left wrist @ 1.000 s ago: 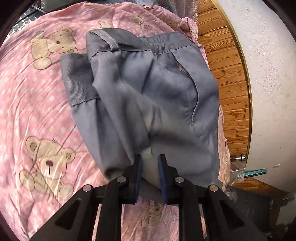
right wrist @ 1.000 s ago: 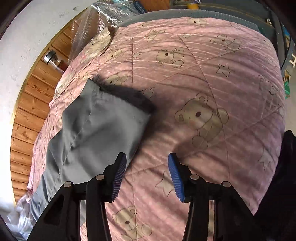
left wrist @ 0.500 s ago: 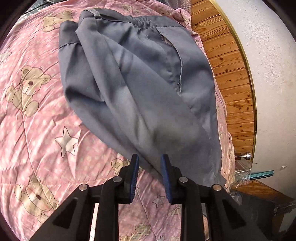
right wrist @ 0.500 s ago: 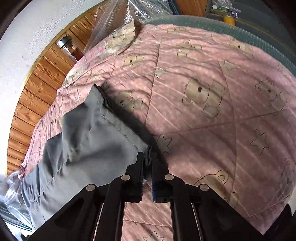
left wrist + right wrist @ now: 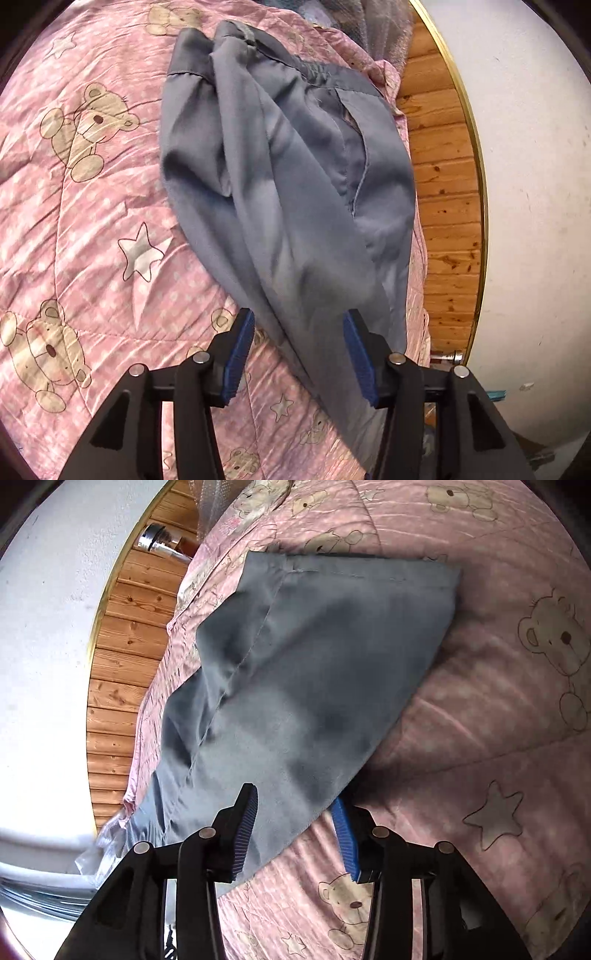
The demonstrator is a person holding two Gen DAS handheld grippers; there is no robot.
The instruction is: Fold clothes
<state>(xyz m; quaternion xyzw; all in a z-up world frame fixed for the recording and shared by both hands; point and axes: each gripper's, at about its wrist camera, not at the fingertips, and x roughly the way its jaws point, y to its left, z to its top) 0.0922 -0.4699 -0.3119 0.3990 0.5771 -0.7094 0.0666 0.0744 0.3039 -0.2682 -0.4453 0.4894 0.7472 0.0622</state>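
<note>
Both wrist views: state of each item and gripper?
grey trousers: loosely bunched on the quilt, unfolded, not gripped
pink bear quilt: spread out, wrinkled, under the trousers
left gripper: open, fabric between the fingers
right gripper: open, fabric between the fingers

The bed (image 5: pixel 92 229) is viewed closely from above by both wrist cameras, past each gripper; the grey trousers (image 5: pixel 295 177) ahead are shared by both views.

My left claw (image 5: pixel 298 350) stands with its blue-padded fingers (image 5: pixel 239 354) spread wide apart, gripping nothing. My right claw (image 5: pixel 295 834) is likewise spread, its blue pads parted, both pointing forward and down from black frames.
</note>
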